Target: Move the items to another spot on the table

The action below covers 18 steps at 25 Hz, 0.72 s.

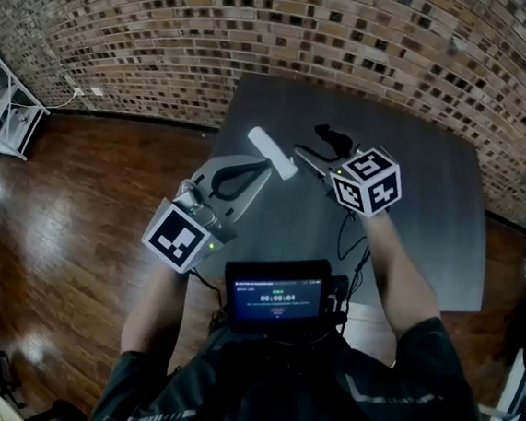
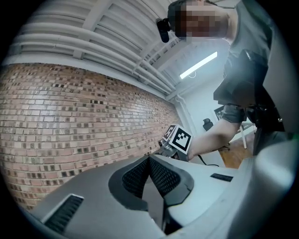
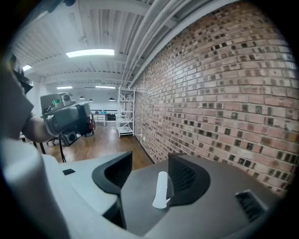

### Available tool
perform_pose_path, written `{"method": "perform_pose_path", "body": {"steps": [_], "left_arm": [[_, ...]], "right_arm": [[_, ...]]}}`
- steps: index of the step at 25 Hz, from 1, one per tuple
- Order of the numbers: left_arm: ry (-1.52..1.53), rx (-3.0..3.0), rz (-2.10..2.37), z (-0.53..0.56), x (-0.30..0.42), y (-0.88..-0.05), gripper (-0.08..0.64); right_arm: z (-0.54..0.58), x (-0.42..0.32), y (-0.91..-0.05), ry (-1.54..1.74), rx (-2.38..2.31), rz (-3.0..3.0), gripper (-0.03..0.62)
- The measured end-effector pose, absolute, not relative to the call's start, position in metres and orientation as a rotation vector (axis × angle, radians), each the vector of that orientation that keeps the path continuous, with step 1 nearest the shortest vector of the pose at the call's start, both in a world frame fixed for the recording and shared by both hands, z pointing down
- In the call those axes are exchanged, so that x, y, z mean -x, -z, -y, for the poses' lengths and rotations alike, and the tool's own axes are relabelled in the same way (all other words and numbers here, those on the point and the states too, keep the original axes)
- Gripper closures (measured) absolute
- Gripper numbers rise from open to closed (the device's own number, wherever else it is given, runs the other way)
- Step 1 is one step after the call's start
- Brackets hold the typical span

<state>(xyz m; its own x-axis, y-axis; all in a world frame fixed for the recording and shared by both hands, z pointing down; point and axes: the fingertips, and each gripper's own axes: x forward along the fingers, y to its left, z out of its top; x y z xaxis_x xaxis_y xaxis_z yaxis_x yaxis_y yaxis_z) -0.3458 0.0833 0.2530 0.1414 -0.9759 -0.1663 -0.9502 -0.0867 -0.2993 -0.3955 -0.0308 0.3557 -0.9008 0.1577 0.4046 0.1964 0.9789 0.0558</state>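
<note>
Lying free, white tube between the parted jaws of your right gripper. Your left gripper: clenched, empty.

The table looks matt, the white tube smooth plastic.

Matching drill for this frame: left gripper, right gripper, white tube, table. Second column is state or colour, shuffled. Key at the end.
Column one:
1. left gripper
2. right gripper
3. white tube
4. table

Column two:
A. jaws apart, pressing on nothing
B. lies flat on the tabletop
C. jaws together, nothing between them
D. dark grey

Pairs: 1-C, 2-A, 3-B, 4-D
</note>
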Motion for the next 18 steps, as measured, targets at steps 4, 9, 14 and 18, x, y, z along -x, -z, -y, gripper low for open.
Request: {"method": "perform_pose_path", "body": {"steps": [4,9,14,18], "left_arm": [[0.056,2.080,-1.936,-0.075,0.390,-0.258,0.557],[0.027,2.067,-2.007,-0.059,0.424,-0.271,0.557],[0.043,2.051,-2.047,-0.048,0.445,-0.285,0.557],[0.108,2.068,-2.074,-0.037,0.462,-0.300,0.557]], "right_arm": [[0.037,0.437,-0.384,0.095,0.262,2.656,0.303],[0.047,0.474,-0.438,0.041,0.283,2.540,0.282],[0.054,0.507,-0.498,0.021,0.281,2.443,0.215],[0.059,0.526,-0.552,0.024,0.296,2.305,0.215]]}}
